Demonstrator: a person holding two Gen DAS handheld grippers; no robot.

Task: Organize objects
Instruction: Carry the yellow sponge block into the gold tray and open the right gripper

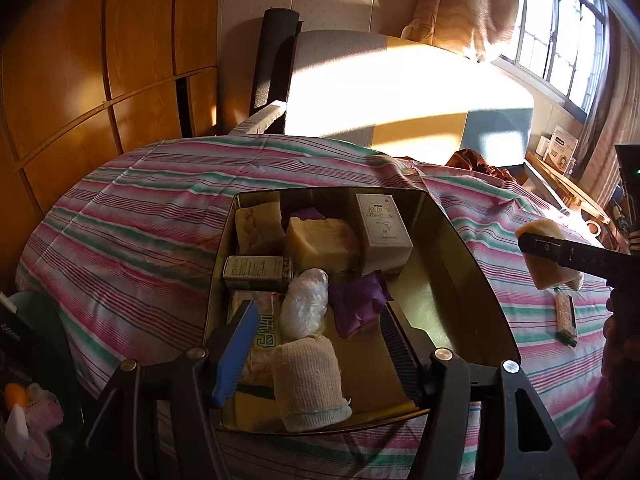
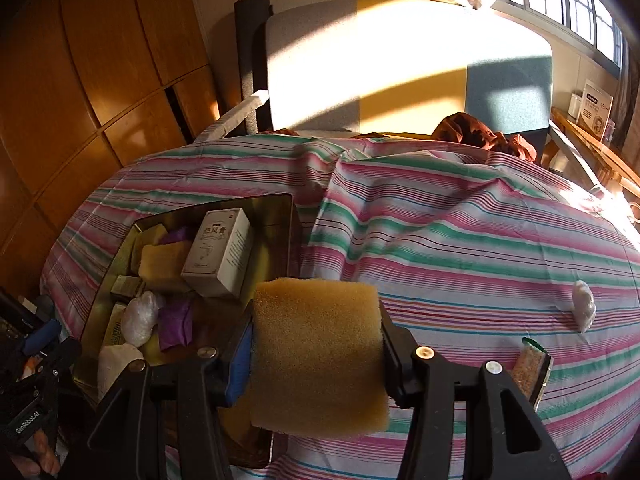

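Right tool [image 2: 316,360] clenched on soft yellow foam sponge block [image 2: 318,354], just right of shiny gold metal tin [image 2: 290,216]. Left tool [image 1: 316,350] released, empty, above tin. Risk: sponge catching tin rim, springing out onto striped bed.

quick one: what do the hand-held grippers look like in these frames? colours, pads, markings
Both match: black plastic frames with silver rivets at the pivots. On the left hand-held gripper and the right hand-held gripper alike, one finger has a ribbed blue pad, the other a ribbed black one. White "GenRobot.AI" lettering shows on the left one's body. No cables or sleeves visible.
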